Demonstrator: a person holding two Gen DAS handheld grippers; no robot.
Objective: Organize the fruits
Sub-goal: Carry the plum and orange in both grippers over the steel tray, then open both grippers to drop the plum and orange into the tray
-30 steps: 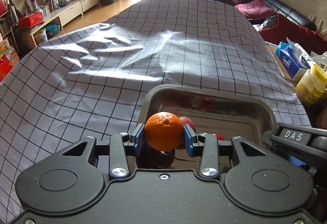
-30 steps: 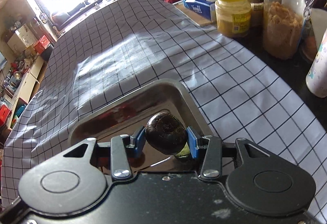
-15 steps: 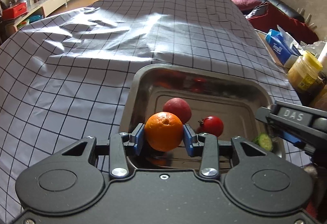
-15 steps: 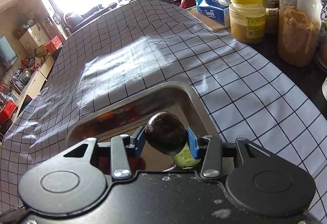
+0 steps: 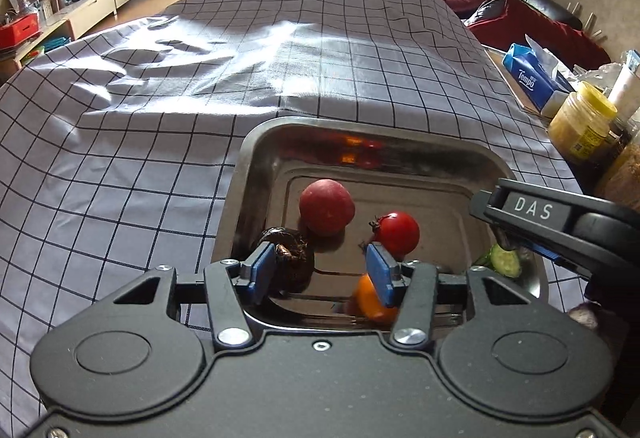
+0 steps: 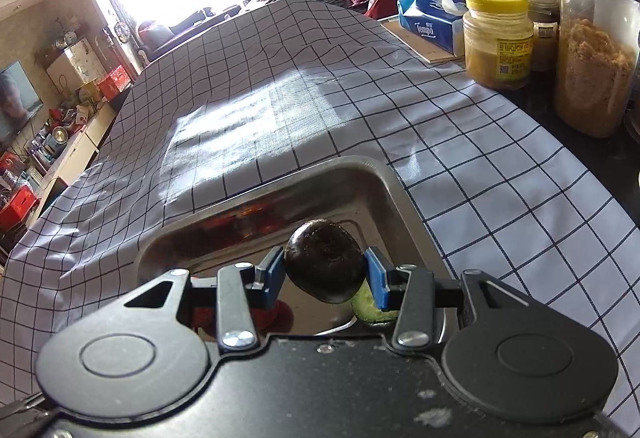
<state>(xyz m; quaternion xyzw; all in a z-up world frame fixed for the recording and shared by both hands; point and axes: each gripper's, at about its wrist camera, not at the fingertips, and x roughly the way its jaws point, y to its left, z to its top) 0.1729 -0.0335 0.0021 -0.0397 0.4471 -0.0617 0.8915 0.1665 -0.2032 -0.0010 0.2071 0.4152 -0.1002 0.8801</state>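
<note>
a: where's everything?

b: the left gripper [image 5: 320, 270] is spread wide with nothing between its pads, above the near end of the tray [image 5: 256, 158]. the orange [image 5: 372, 302] lies in the tray just under the right pad. a red fruit [image 5: 327, 207], a tomato [image 5: 398, 232], a dark fruit [image 5: 290, 258] and a cucumber piece [image 5: 505, 261] lie there too.

a: and the right?

b: the right gripper [image 6: 325, 276] pinches a dark round fruit [image 6: 325, 262] across its middle, over the tray's corner.

a: how will it handle?

b: light, i'd judge, and it looks glossy, so maybe slippery. grip across the widest part, gently; it may bruise. once released it'll likely roll on the steel.
</note>
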